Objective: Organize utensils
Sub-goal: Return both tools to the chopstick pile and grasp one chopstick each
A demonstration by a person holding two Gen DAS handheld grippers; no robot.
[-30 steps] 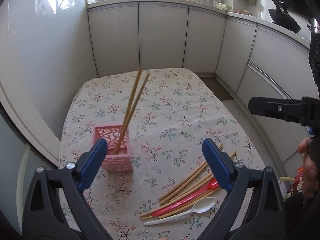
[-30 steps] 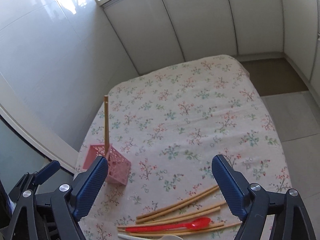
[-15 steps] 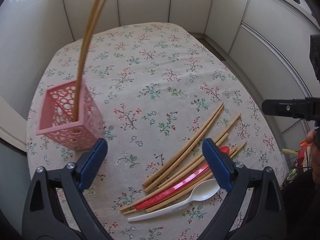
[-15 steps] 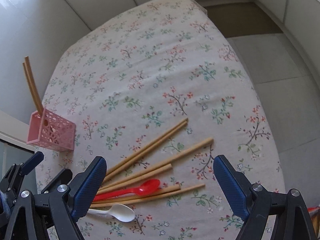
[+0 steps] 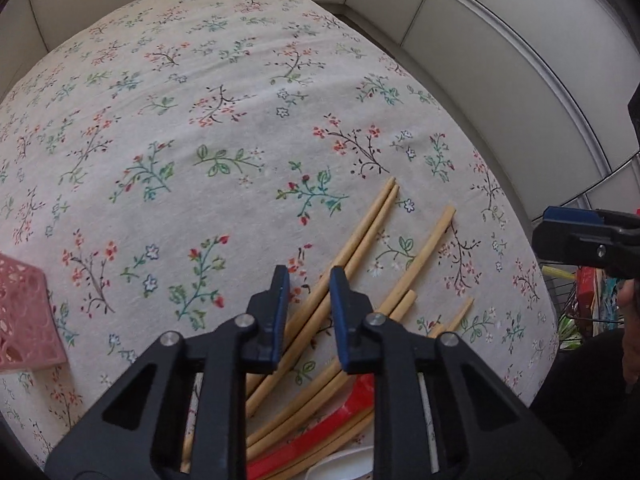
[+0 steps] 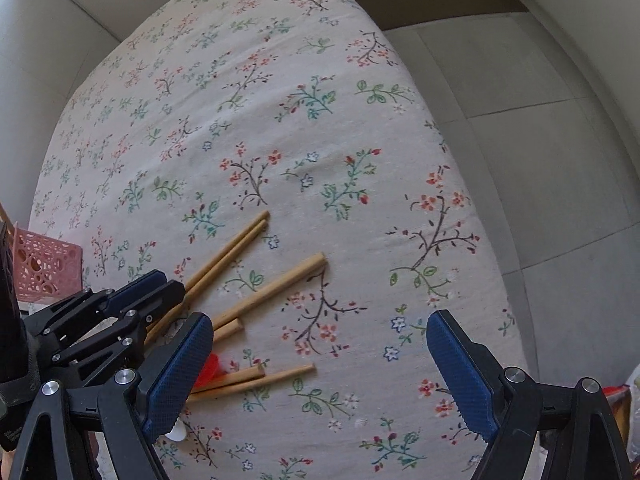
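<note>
We count six loose wooden chopsticks [image 6: 280, 280] fanned on the flowered tablecloth [image 5: 200, 100], one red spoon [image 5: 320, 440] and one white spoon [image 5: 340, 464] lying among their near ends, and one pink lattice holder [image 5: 20, 312] standing well apart at the cloth's left edge. A thin tan sliver shows above the holder at the frame edge in the right wrist view, too little for us to call.

The left gripper [image 5: 309, 292] points steeply down over the pile. Its jaws are closing, with only a narrow gap left, and the farthest-left pair of chopsticks [image 5: 360, 232] runs between the blue pads. We cannot see the pads pressing on the pair, and it lies flat on the cloth. The right gripper [image 6: 320, 320] has its jaws spread wide with nothing between them but bare cloth, just right of the chopstick tips.

Against half a second ago, we see the left jaws gone from wide apart to nearly together, and both cameras sit much lower and closer to the pile. The holder has slid to the picture's edge, and the two chopsticks standing in it are out of the left view. The loose utensils lie as they lay then
</note>
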